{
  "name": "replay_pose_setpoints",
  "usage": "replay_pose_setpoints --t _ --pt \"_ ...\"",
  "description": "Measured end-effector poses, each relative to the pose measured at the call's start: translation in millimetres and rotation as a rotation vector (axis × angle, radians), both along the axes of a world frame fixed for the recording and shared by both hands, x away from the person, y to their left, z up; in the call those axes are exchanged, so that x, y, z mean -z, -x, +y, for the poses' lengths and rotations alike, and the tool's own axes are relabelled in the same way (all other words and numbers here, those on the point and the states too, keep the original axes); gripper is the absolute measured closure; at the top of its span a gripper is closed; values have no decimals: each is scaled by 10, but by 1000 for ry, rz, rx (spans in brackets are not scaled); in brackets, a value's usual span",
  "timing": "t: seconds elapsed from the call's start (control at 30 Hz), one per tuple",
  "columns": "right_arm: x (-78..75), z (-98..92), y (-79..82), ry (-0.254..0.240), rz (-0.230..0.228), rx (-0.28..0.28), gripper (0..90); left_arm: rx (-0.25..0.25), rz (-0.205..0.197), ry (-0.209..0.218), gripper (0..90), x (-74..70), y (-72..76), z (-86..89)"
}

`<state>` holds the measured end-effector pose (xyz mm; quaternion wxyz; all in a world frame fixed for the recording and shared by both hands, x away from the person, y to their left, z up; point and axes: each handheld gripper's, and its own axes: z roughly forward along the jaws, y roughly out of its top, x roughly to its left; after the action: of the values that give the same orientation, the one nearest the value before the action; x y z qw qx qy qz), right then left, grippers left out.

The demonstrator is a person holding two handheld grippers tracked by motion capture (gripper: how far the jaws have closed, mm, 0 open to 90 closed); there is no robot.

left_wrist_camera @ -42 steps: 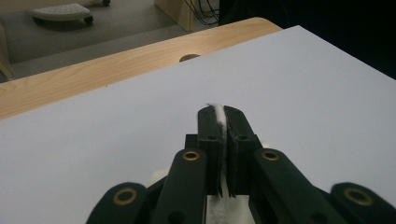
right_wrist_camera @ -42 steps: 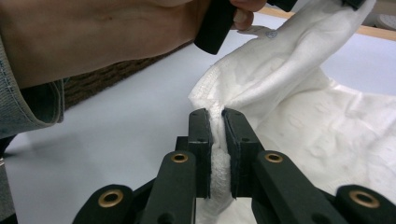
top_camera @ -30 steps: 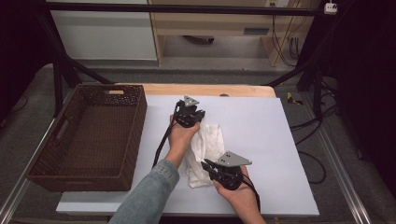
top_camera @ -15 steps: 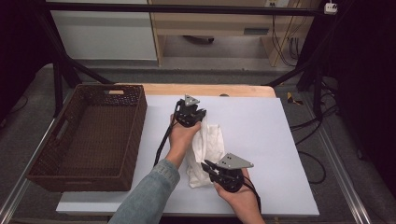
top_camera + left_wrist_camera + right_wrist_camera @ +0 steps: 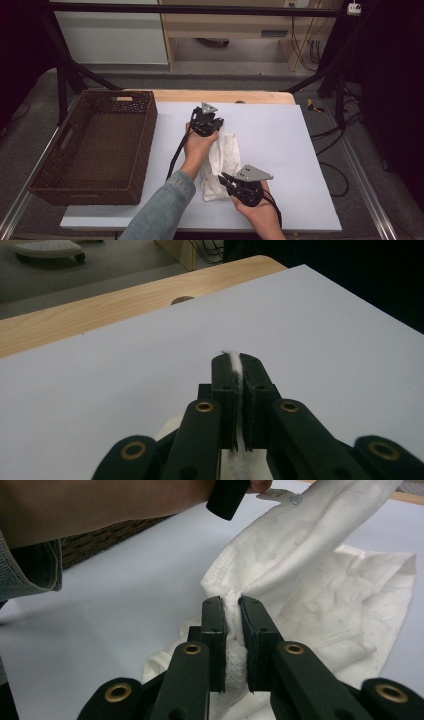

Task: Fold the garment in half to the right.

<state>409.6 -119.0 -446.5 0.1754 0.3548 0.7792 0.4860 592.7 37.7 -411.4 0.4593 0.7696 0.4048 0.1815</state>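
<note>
White cloth (image 5: 222, 160) lies mid-table, long axis running far-to-near. Left gripper (image 5: 206, 122) pinches its far end, right gripper (image 5: 227, 181) its near end (likely corners); wicker basket (image 5: 95, 145) lies left.

The wooden table (image 5: 260, 96) is wearing a big white sheet (image 5: 280, 145). A brown basket (image 5: 47, 185) and a white cloth (image 5: 227, 155) are lying on it.

Towel (image 5: 224, 160) partly under left forearm (image 5: 187, 170)
</note>
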Motion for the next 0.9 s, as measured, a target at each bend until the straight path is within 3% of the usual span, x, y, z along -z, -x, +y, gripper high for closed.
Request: replay_pose_setpoints --t 0.9 --pt "40 5 9 42 -9 -3 819 -5 20 2 864 81 -20 -49"
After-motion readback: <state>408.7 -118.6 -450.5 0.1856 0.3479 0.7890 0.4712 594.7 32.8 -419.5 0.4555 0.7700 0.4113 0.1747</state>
